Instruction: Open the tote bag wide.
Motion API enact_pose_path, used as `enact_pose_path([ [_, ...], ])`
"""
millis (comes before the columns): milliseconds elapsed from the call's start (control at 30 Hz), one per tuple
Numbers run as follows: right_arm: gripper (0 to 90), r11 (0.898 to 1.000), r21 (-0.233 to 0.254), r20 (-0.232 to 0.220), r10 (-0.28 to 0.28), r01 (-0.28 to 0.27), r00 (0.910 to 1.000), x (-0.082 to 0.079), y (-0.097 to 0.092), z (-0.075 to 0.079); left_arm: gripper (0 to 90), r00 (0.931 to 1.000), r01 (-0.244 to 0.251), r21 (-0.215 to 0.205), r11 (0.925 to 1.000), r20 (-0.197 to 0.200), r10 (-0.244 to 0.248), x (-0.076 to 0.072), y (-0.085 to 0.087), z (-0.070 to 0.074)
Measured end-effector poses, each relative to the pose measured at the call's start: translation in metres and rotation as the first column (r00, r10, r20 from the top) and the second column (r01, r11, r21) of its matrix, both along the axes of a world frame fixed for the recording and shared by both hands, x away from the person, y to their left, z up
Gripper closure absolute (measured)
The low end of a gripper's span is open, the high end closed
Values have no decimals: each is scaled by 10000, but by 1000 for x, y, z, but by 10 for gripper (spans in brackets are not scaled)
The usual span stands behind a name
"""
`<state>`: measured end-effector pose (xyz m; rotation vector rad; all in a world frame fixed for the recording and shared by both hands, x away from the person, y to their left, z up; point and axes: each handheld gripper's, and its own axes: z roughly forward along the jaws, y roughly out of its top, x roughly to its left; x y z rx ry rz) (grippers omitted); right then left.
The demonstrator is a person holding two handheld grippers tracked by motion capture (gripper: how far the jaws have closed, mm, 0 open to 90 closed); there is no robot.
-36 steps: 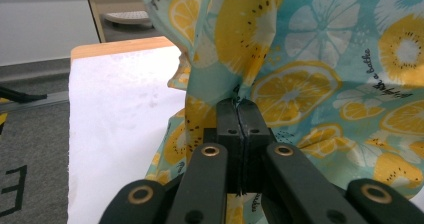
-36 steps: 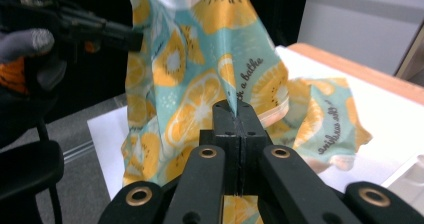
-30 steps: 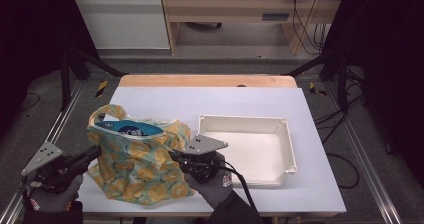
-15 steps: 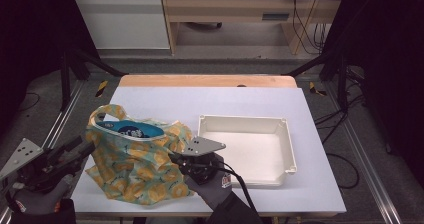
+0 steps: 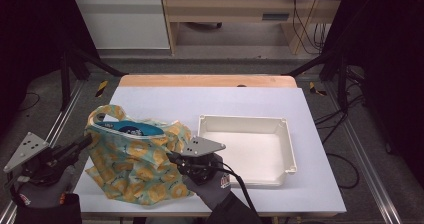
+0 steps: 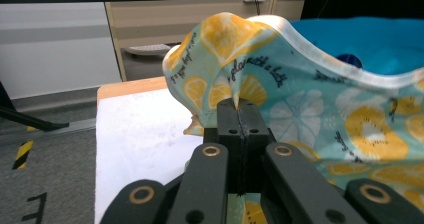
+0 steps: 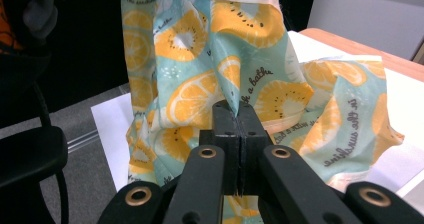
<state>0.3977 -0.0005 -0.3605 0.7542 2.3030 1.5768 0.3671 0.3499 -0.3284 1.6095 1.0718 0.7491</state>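
Note:
A teal fabric bag (image 5: 135, 166) printed with orange citrus slices stands on the white table, its mouth open and its blue lining (image 5: 131, 129) showing. My left gripper (image 5: 87, 140) is at the bag's left side. Its jaws have just been closing and are now shut on a fold of the fabric (image 6: 234, 86) near the rim. At the bag's right side, my right gripper (image 5: 173, 158) is shut on another fold of the cloth (image 7: 235, 91). In the left gripper view the bag's rim (image 6: 320, 59) curves away to the right, with something dark blue inside.
A shallow white tray (image 5: 287, 149) lies on the table right of the bag, just past my right hand. The table top (image 5: 210, 101) ends in a wooden strip at the back. Metal frame rails run along both sides, and cabinets stand beyond.
My left gripper pulled back to the left, off the bag, then came in again and closed on the bag's left side. The right gripper kept still.

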Motion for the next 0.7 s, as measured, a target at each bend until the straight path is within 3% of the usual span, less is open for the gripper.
enact_pose_path([
  [200,895,10000,19,-43,-42,42,10000,1,1,0,899,9998,28,86,10000,-190,-26,-5,3,-7],
  [467,896,9996,-281,-296,27,-35,9996,2,5,-8,899,9967,31,257,9997,-813,-10,-4,3,-26],
  [700,898,9996,-264,-397,-26,15,9992,1,5,-13,898,9967,94,251,9996,-805,-73,-5,2,-30],
])
